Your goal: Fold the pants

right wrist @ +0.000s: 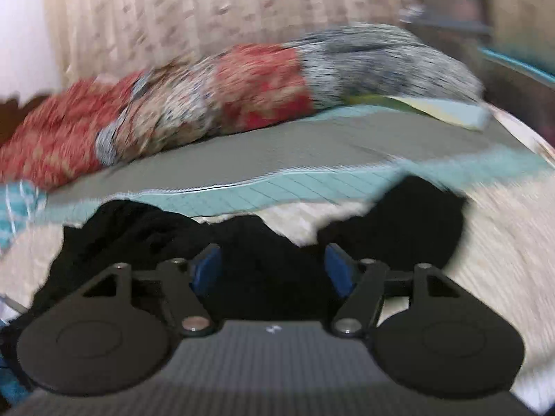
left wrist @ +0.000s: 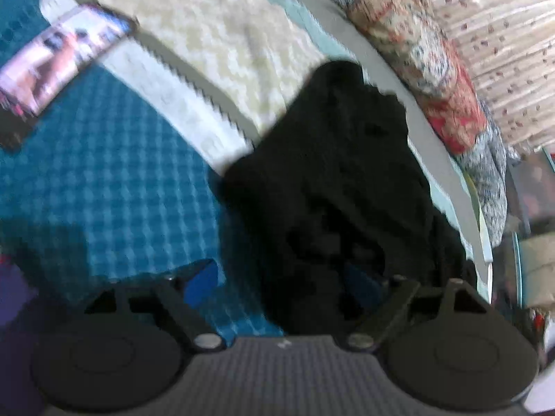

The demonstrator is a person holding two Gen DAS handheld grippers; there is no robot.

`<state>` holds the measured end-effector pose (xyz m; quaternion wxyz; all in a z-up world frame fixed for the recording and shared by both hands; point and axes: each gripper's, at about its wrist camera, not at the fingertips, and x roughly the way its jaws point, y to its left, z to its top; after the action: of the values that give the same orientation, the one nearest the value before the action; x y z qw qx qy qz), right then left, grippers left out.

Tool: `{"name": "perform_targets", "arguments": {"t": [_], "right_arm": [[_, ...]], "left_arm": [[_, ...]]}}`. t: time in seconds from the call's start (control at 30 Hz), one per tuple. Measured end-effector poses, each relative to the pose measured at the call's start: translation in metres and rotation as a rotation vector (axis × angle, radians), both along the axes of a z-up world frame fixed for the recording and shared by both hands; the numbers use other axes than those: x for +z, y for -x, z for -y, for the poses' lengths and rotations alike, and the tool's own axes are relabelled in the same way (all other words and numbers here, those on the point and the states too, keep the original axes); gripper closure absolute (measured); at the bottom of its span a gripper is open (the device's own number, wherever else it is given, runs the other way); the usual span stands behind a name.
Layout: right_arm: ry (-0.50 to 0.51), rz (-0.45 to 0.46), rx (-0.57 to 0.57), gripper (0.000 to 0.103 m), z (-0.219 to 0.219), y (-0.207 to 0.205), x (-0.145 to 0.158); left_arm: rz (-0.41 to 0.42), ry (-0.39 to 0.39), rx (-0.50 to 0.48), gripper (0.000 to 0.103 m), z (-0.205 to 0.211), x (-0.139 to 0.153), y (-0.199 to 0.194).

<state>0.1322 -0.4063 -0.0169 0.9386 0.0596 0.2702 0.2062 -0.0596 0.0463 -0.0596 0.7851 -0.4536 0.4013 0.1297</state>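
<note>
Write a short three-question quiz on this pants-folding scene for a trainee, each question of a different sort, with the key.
1. True or false: the right gripper has its jaws closed tight on the black pants.
2. Multiple choice: in the left wrist view, the phone lies on (a) the blue checked cloth, (b) the patterned quilt, (c) the pants.
3. Fill in: behind the bed hangs a pale, flower-printed ____.

Key
1. False: the jaws stand apart, with the pants lying between and ahead of them.
2. (a)
3. Curtain
</note>
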Motion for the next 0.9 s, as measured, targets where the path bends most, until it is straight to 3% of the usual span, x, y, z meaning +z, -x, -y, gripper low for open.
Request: {"name": "perform_targets", "arguments": {"t": [0.07,0.13,0.2,0.27,0.3,0.33,0.37,0.47,0.63,0.77,0.83,0.9], "right_arm": [[0.061,-0.031,0.056,0.029,-0.027,-0.039,-0.005],[0.15,-0.077,0.098,0.024,-0.051,-0.072,-0.019],[0.212,-0.164,0.118,0.026,-0.062,-0.091,-0.033],[0.222,-0.238,0.136,0.059,-0.067,-0.104,-0.047],[0.22,-0.227,0.128,0.08,-0.067,-0.1,-0.043],[0.198,-0.197,0.107,0.089,-0.064,-0.094,-0.036],[0.152,-0.171,0.091,0.089,-0.063,-0.089,-0.026],[-0.037,-0.092,0.036,0.095,-0.027,-0.063,0.012],[-0.313,0.086,-0.243,0.096,0.092,-0.012,0.056],[-0.394,0.159,-0.549,0.096,0.192,0.038,0.047],[-0.426,0.118,-0.656,0.096,0.231,0.058,0.026],[-0.444,0.03,-0.744,0.096,0.258,0.072,-0.002]], "left_arm": [[-0.005,0.022,-0.017,0.02,0.012,-0.007,0.001],[-0.006,-0.023,-0.03,0.02,0.026,-0.007,0.0],[-0.017,-0.069,-0.041,0.02,0.036,-0.005,-0.002],[-0.028,-0.085,-0.047,0.025,0.04,-0.003,-0.006],[-0.029,-0.09,-0.048,0.03,0.04,-0.002,-0.007],[-0.027,-0.09,-0.054,0.044,0.041,-0.002,-0.009],[-0.028,-0.079,-0.059,0.056,0.04,-0.002,-0.011],[-0.03,-0.052,-0.066,0.075,0.038,-0.005,-0.016],[-0.035,-0.064,-0.065,0.083,0.042,-0.004,-0.017],[-0.047,-0.032,-0.045,0.083,0.041,-0.009,-0.011],[-0.048,-0.025,-0.035,0.081,0.04,-0.01,-0.01],[-0.051,-0.016,-0.028,0.073,0.039,-0.01,-0.008]]}}
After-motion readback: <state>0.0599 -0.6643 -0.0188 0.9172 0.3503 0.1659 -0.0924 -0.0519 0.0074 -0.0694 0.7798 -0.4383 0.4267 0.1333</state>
